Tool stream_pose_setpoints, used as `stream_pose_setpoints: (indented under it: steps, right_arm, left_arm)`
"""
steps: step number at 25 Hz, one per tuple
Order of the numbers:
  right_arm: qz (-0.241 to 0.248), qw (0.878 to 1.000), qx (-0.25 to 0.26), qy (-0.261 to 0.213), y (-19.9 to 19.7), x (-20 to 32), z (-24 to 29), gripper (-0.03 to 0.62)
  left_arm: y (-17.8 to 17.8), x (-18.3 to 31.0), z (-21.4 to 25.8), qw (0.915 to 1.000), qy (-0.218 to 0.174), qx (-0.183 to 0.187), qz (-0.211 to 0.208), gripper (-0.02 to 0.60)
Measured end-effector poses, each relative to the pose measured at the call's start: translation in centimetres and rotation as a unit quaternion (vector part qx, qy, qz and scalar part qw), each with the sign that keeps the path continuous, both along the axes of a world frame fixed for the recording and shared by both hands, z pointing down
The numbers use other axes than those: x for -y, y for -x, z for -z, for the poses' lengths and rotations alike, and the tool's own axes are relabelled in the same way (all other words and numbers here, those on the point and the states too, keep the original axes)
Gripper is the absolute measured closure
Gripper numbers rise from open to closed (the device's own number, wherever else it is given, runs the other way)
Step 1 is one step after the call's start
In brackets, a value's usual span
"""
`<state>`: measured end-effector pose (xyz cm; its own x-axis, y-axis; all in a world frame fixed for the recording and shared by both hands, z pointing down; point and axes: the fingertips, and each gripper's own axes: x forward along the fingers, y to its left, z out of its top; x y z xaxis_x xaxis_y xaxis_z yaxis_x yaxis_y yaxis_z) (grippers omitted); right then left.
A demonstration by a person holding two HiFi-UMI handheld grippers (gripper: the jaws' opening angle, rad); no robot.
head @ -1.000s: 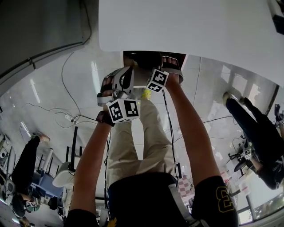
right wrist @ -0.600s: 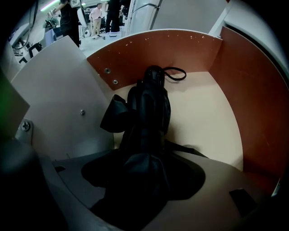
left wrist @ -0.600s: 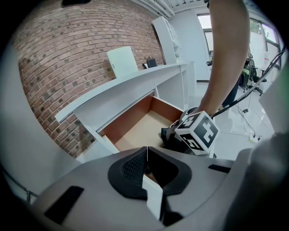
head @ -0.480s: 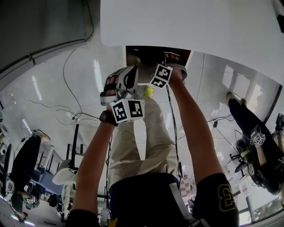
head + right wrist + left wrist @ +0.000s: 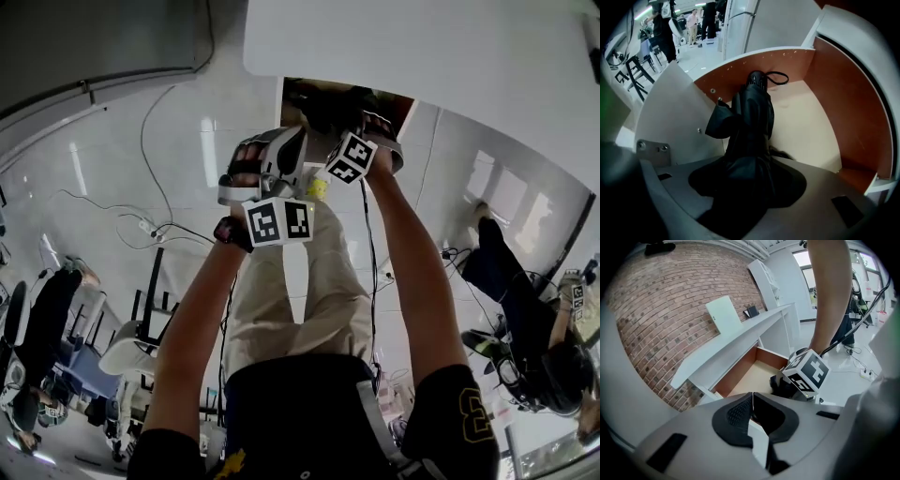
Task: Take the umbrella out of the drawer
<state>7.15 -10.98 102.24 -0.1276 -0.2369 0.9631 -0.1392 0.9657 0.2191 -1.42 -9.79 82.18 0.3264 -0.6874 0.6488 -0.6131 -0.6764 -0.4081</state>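
**Right gripper closing on the folded umbrella in the open drawer**

Head view: the drawer (image 5: 405,109) stands open under the white worktop (image 5: 422,47) at 12 o'clock, with the right gripper (image 5: 361,129) reaching in and the left gripper (image 5: 279,152) at its 9 o'clock. Left gripper view: its fingers (image 5: 733,416) are pressed together on nothing, outside the drawer. Right gripper view: the right fingers (image 5: 793,185) are closing on the black umbrella (image 5: 752,117). Its bunched cloth fills the gap at 6 o'clock, and its body runs to 12 o'clock, with the wrist loop (image 5: 778,78) at 1 o'clock. The umbrella looks light, with loose, slippery cloth over a stiff shaft, so a grip mid-body over the shaft should hold best.
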Motion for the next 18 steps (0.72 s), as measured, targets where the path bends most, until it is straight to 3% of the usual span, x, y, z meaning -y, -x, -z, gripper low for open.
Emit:
stream_pose_setpoints:
  steps: [8, 13, 18]
  right_arm:
    - [-0.054, 0.997, 0.051, -0.02, 1.4, -0.9, 5.6, 0.336]
    - [-0.08, 0.993, 0.083, -0.025, 2.2, -1.8, 10.0, 0.336]
    - [-0.091, 0.989, 0.109, -0.034, 0.9, -3.0, 15.2, 0.336]
  left_arm:
    - [0.4, -0.7, 3.4, 0.9998, -0.02, 0.0, -0.01, 0.561]
    - [1.1, -1.3, 5.5, 0.9995, -0.005, -0.024, 0.021, 0.561]
    - [-0.4, -2.3, 8.2, 0.9997, -0.008, -0.019, 0.015, 0.561]
